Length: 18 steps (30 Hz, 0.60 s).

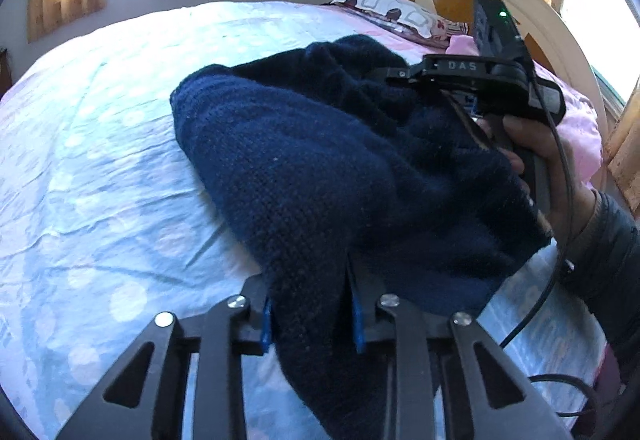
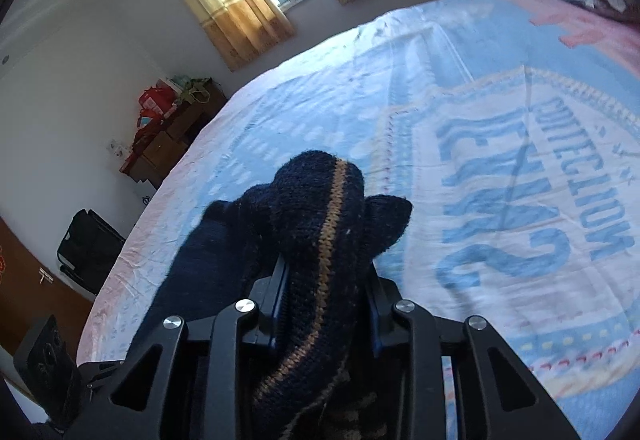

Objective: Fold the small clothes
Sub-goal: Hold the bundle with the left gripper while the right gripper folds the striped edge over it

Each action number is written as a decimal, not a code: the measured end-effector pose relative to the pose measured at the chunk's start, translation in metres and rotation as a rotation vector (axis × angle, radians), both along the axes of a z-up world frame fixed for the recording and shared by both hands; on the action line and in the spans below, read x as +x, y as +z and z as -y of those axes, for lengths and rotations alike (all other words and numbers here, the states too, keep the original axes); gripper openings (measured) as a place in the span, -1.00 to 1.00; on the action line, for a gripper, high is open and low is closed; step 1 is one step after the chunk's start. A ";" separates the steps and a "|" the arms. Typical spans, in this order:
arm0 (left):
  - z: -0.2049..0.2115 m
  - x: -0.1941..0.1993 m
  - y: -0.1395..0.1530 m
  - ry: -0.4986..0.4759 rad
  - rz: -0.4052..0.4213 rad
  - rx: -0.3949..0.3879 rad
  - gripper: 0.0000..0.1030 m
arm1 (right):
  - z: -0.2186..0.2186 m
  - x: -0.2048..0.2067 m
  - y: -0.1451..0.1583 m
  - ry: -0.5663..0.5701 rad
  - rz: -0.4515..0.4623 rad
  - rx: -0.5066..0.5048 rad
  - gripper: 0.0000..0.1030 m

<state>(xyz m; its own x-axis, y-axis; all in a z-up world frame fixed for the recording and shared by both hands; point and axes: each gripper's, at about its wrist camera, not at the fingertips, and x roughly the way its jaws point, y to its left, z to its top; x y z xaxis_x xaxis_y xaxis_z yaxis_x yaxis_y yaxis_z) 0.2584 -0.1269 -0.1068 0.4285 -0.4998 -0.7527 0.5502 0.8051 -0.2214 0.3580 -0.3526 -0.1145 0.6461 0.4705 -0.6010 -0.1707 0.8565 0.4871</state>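
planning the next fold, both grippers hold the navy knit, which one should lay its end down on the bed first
Probably left: the left gripper holds the broad body of the navy knit, low over the bed. The right gripper pinches a bunched striped edge.

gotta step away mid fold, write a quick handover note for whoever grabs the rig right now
Left claw: shut on the navy knit sweater, gripping one edge.
Right claw: shut on the sweater's tan-striped trim.
The sweater hangs bunched between both claws above the bed sheet.
Done: garment picked up. No fold shows yet.
Left: lay it flat on the sheet, fold, release.
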 end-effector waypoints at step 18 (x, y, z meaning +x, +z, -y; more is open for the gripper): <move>-0.099 -0.051 0.042 0.114 0.075 -0.001 -0.47 | -0.107 -0.020 0.020 0.140 0.015 0.096 -0.40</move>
<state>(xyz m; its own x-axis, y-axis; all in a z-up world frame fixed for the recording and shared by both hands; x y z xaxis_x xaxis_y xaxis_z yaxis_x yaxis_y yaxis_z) 0.2075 -0.0275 -0.0644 0.5374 -0.4455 -0.7161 0.4703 0.8631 -0.1840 0.3383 -0.2459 -0.0947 0.5791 0.6112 -0.5396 -0.2930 0.7736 0.5618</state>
